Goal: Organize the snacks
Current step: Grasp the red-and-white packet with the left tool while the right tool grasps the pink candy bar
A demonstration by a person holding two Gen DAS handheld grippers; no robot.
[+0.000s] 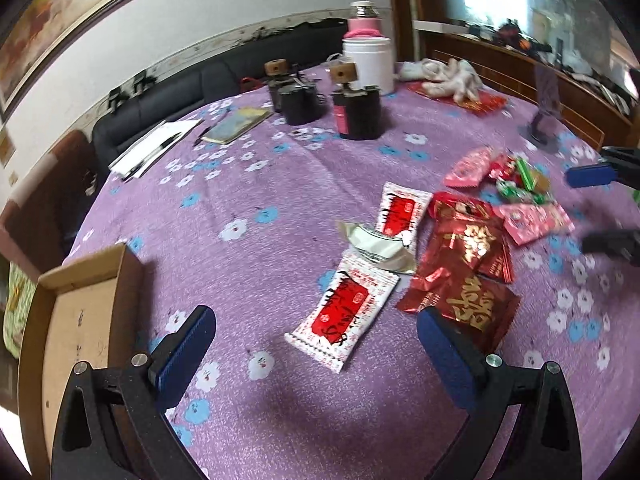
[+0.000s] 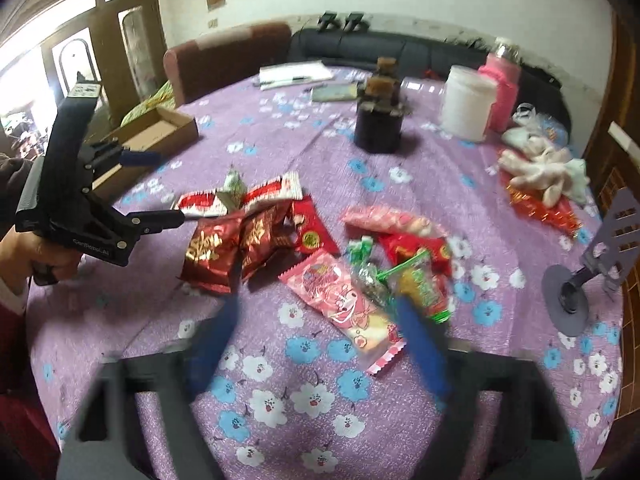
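Note:
A loose pile of snack packets lies on the purple flowered tablecloth (image 1: 260, 184). In the left wrist view, a white-and-red packet (image 1: 344, 316) lies between my open left gripper's (image 1: 316, 340) fingers, with dark red packets (image 1: 468, 264) to its right and pink packets (image 1: 532, 216) beyond. My right gripper (image 1: 596, 208) shows at the right edge, open. In the right wrist view, my right gripper (image 2: 320, 344) is open and blurred, over a pink packet (image 2: 348, 304) and green candies (image 2: 416, 280). The left gripper (image 2: 156, 188) is open by the white-and-red packets (image 2: 256, 196). An open cardboard box (image 1: 80, 320) sits at the table's left edge.
Dark jars (image 1: 356, 112), a white canister (image 1: 368, 60), a pink flask (image 1: 362, 20), papers (image 1: 156, 144) and a booklet (image 1: 236, 124) stand at the back. White gloves (image 2: 540, 168) lie on red wrapping. A purple stand (image 2: 592, 264) is at the right. A sofa is behind.

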